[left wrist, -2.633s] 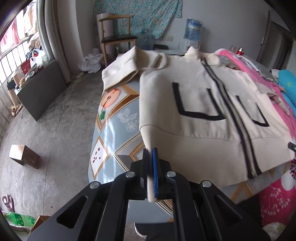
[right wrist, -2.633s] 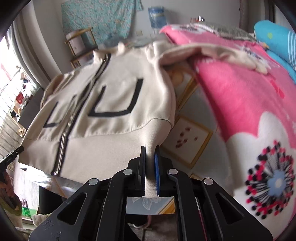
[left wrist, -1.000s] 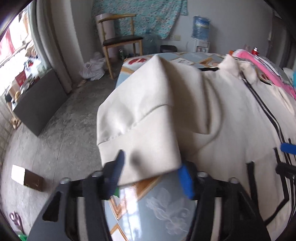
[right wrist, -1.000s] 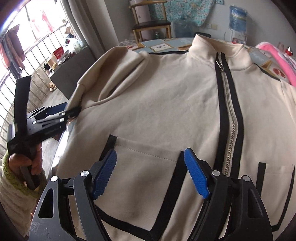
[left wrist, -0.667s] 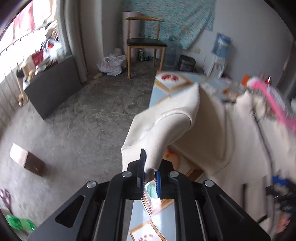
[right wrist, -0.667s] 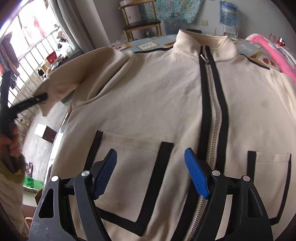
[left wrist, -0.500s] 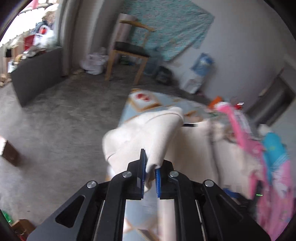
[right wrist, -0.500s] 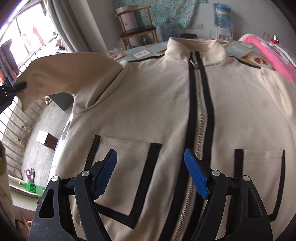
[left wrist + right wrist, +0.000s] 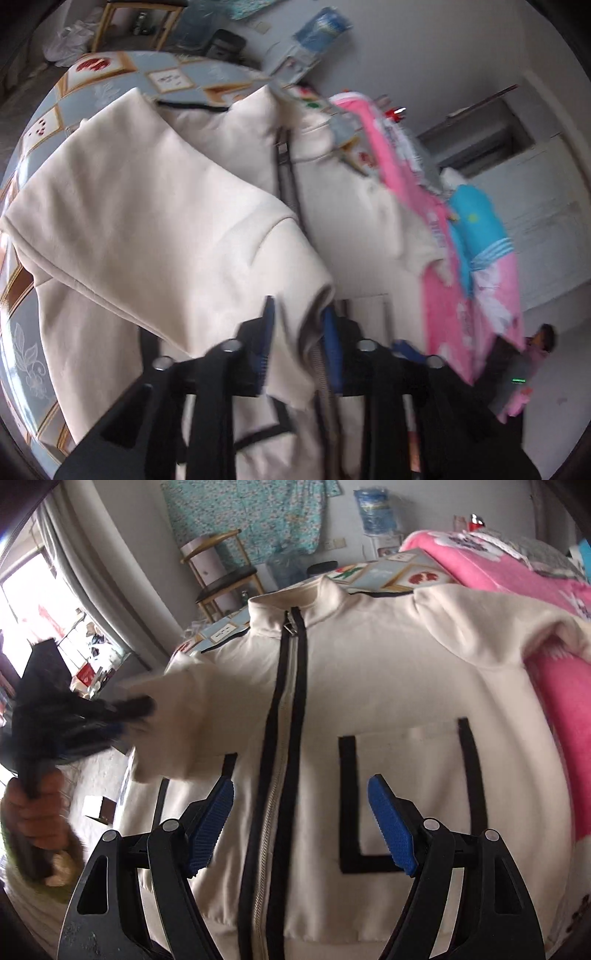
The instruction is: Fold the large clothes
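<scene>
A cream zip jacket (image 9: 388, 686) with black trim lies front up on the patterned table (image 9: 29, 350). Its left sleeve (image 9: 166, 240) is folded across the chest. The sleeve's cuff lies loose between the jaws of my left gripper (image 9: 299, 338), which are opening; the picture is blurred. In the right wrist view that left gripper (image 9: 110, 716) is a blur at the left, held by a hand (image 9: 33, 812). My right gripper (image 9: 301, 823) hovers open over the zipper (image 9: 284, 738) and the right pocket, holding nothing.
A pink blanket (image 9: 498, 565) and blue bedding (image 9: 476, 221) are piled along the jacket's right side, under its other sleeve. A wooden chair (image 9: 221, 576) and a water bottle (image 9: 375, 511) stand by the far wall. The table's left edge drops to a concrete floor.
My left gripper took the sleeve cuff at the table's left edge, swung it over onto the jacket's front, and its jaws have parted. My right gripper drifted right from left pocket to zipper, still open.
</scene>
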The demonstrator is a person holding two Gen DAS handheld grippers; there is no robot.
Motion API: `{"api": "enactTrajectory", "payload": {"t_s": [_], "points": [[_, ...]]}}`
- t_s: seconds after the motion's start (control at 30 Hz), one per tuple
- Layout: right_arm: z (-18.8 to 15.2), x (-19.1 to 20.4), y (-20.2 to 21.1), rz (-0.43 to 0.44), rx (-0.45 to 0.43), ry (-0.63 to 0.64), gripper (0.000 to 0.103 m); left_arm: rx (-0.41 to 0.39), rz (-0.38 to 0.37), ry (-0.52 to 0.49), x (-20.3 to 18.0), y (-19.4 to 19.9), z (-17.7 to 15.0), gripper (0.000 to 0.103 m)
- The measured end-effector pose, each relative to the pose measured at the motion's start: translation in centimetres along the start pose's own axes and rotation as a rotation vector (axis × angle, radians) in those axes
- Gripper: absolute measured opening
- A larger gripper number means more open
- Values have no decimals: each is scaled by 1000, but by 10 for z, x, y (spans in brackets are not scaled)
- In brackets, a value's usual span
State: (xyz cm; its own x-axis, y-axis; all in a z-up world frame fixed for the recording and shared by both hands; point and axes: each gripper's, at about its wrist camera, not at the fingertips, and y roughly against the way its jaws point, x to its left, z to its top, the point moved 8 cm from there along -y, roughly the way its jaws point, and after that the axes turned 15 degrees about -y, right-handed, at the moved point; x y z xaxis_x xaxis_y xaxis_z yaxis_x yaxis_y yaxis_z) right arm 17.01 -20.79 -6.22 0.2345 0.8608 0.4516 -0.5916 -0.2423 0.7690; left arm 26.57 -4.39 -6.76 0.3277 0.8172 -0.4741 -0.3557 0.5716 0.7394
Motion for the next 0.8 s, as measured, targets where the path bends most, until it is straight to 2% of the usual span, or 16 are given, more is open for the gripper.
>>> {"api": "enactTrajectory", "payload": {"t_s": [0.03,0.07,0.1,0.17,0.27,0.37,0.5,0.57,0.67,0.77,0.8], "points": [[-2,-3,2,5,4,-8,72,7,47,20,8,-6,-5,41],[-4,-4,3,21,14,-18,72,4,64,36,14,-6,-8,41],[-6,-3,3,41,25,-28,72,-12,58,52,19,-1,-11,42],[-7,1,-1,92,54,-47,72,-58,36,62,23,13,-14,52],[-4,15,-11,175,97,-65,68,-125,103,38,39,45,-17,54],[4,24,-25,249,143,-126,62,-97,220,8,59,57,-29,54],[9,17,-46,314,225,-285,53,2,456,-89,89,52,-58,54],[11,12,-60,321,263,-364,50,24,505,-109,98,46,-66,54],[16,10,-77,305,286,-415,43,18,520,-112,109,48,-78,54],[18,17,-88,249,272,-365,31,8,548,-146,107,47,-80,54],[18,19,-90,230,268,-338,24,5,555,-153,107,46,-82,53]]}}
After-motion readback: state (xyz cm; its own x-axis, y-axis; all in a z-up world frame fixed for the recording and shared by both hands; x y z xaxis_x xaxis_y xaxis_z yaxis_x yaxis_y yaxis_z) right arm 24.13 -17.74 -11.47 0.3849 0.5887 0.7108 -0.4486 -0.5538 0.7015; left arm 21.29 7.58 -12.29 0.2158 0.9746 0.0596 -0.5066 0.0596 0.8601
